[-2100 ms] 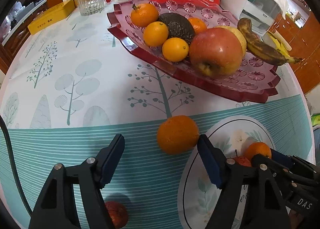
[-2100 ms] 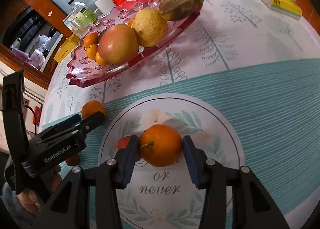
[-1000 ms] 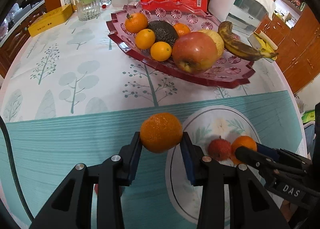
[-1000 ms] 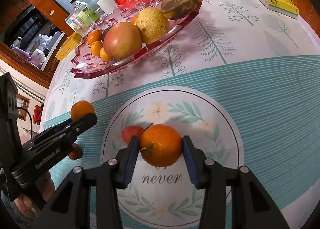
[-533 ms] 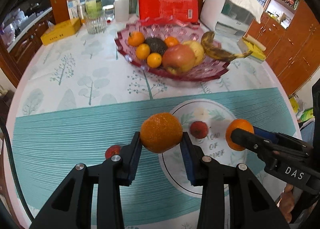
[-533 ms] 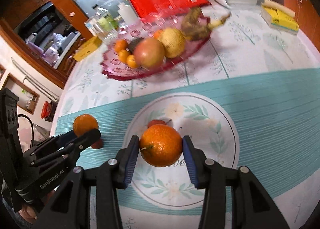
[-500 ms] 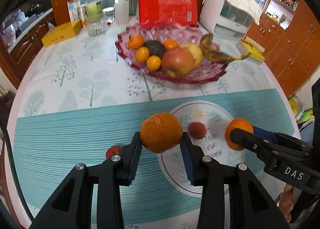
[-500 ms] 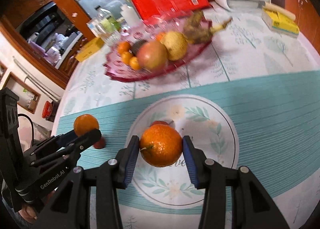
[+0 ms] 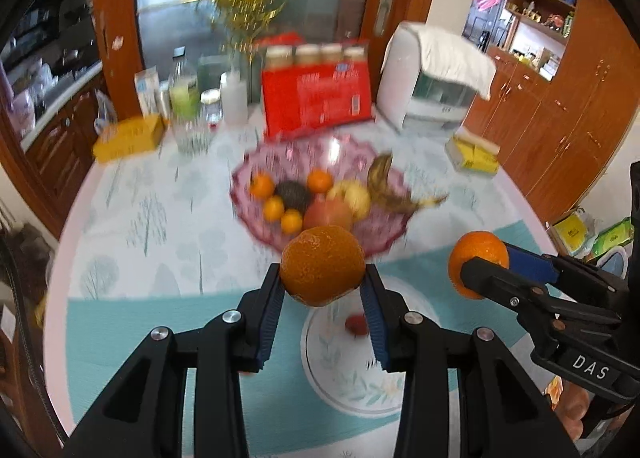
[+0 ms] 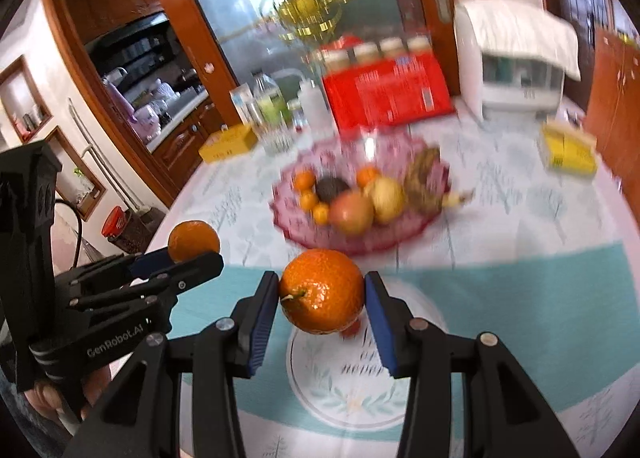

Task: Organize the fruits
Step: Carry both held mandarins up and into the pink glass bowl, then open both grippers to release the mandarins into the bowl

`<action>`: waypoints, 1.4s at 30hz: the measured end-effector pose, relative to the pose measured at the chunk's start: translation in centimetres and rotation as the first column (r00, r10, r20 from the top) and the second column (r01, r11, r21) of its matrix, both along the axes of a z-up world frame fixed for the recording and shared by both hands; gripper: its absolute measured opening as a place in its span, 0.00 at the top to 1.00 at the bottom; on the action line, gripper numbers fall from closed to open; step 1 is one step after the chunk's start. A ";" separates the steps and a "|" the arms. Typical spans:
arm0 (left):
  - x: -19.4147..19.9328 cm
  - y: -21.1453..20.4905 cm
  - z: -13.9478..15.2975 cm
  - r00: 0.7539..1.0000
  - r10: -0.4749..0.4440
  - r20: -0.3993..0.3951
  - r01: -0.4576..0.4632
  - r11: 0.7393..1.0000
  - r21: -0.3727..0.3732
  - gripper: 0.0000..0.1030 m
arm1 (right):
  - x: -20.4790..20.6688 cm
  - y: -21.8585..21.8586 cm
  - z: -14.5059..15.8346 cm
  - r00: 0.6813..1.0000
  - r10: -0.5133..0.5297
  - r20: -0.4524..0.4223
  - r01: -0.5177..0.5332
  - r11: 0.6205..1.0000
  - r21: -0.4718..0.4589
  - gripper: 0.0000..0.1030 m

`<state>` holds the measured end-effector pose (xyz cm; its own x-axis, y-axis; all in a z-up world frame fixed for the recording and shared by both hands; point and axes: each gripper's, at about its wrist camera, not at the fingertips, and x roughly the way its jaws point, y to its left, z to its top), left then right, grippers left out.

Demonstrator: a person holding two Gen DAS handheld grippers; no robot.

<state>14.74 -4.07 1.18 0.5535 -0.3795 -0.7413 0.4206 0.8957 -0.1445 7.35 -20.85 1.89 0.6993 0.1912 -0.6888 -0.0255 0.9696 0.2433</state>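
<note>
A: Near first. What did each hand have?

B: Left gripper [image 9: 322, 300] was closed on an orange [image 9: 322, 265], pads on its two sides, held up off the table. Right gripper [image 10: 321, 304] the same, clamped on a second orange [image 10: 321, 291], stem nub facing the camera.

A: Handling?

B: My read: firm rind, slightly soft under pressure, round so it could roll out if the pads sat off the widest part. Light. Hold at the equator looked right, modest squeeze only.

A: Below them?

B: Round printed plate [image 9: 340, 386] on the teal cloth, with a small red fruit [image 9: 355, 325] on it, half hidden by the right finger in the left view. Blurred, couldn't name it.

A: Further back?

B: Red glass fruit tray [image 10: 304, 236], well apart, holding small oranges, a dark avocado-like fruit, an apple, a pear-like one and a brown banana. All smeared by motion.

A: Hidden bits?

B: Plate lettering unreadable, tray rim partly behind the oranges.
</note>
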 end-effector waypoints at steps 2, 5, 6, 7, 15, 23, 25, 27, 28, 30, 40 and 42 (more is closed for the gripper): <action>0.9 -0.5 2.3 0.999 -0.010 0.038 0.009 1.000 0.013 0.64 | 0.9 -0.3 2.1 1.000 0.005 0.029 -0.005 1.000 -0.016 0.57; 2.3 -1.2 5.5 0.995 -0.021 0.093 0.019 0.999 0.029 0.64 | 2.7 -1.1 5.2 0.998 0.005 0.068 -0.003 1.000 -0.027 0.57; 2.8 -1.4 6.3 0.994 -0.025 0.106 0.022 0.999 0.032 0.64 | 3.4 -1.4 6.3 0.997 0.002 0.083 0.001 0.999 -0.033 0.57; 3.6 -1.7 7.4 0.992 -0.030 0.124 0.025 0.999 0.041 0.64 | 4.0 -1.6 6.9 0.996 -0.002 0.094 0.006 0.999 -0.038 0.57; 9.9 -3.9 9.1 0.987 -0.032 0.156 0.016 0.995 0.099 0.64 | 10.2 -2.7 9.5 0.991 -0.033 0.129 0.042 0.997 -0.065 0.57; 16.0 -5.7 1.6 0.999 -0.031 0.042 0.024 0.989 0.146 0.64 | 16.6 -3.2 3.4 0.997 -0.074 0.007 0.074 0.996 -0.050 0.57; 17.1 -6.1 -0.6 0.999 -0.038 0.016 0.035 0.986 0.161 0.64 | 17.9 -3.2 1.3 0.996 -0.078 -0.035 0.076 0.996 -0.049 0.57; 18.1 -6.4 -2.5 0.999 -0.044 -0.013 0.046 0.985 0.168 0.64 | 19.1 -3.3 -0.9 0.994 -0.082 -0.078 0.079 0.996 -0.051 0.57; 18.5 -6.6 -3.4 0.999 -0.047 -0.026 0.050 0.984 0.170 0.64 | 19.6 -3.2 -1.8 0.992 -0.084 -0.097 0.080 0.995 -0.052 0.57; 19.2 -6.9 -5.0 0.997 -0.051 -0.053 0.059 0.984 0.171 0.64 | 20.6 -3.2 -3.5 0.987 -0.087 -0.132 0.081 0.995 -0.053 0.57; 21.9 -7.9 -11.9 0.985 -0.054 -0.167 0.082 0.983 0.163 0.63 | 23.9 -2.7 -9.4 0.964 -0.108 -0.244 0.082 0.990 -0.116 0.57; 22.1 -7.9 -12.4 0.983 -0.053 -0.176 0.082 0.983 0.162 0.63 | 24.3 -2.7 -10.0 0.961 -0.117 -0.251 0.085 0.987 -0.134 0.57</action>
